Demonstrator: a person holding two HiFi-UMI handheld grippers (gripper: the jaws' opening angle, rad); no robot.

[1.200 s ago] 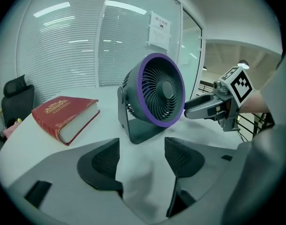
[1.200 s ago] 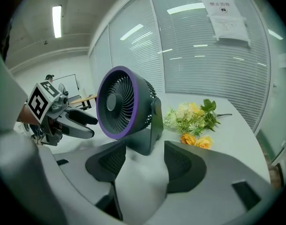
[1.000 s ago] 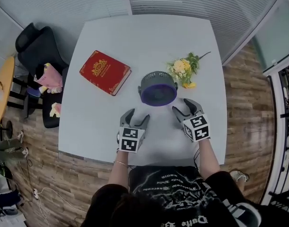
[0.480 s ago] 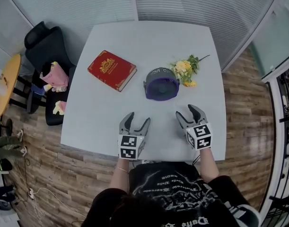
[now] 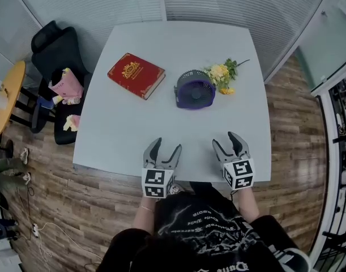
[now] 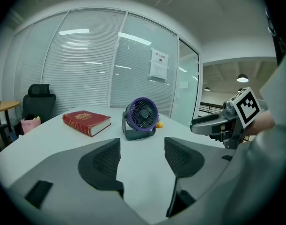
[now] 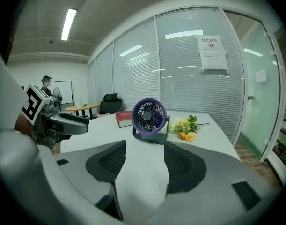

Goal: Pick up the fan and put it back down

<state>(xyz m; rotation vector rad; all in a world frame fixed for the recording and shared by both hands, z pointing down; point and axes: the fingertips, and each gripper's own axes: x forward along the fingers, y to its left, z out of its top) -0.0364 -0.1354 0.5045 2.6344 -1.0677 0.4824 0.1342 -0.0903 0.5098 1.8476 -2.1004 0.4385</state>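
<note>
The fan [image 5: 194,89], purple with a dark base, stood upright on the white surface [image 5: 122,135], well away from both grippers and with neither touching it. A red book [image 5: 136,75] lay flat to its left, apart from it, and a small bunch of yellow flowers [image 5: 222,72] lay just beside it on the right. The left gripper [image 5: 166,147] and the right gripper [image 5: 226,141] hung side by side over the surface's near edge, close to the person's body, both pointing toward the fan. Each gripper's own view showed its jaws spread wide with only bare surface in the gap and the fan [image 6: 141,118] standing far beyond the tips, its grille facing the grippers. Off the surface's left side stood a black chair [image 5: 56,55] with pink items on its seat, on a wooden floor.
</note>
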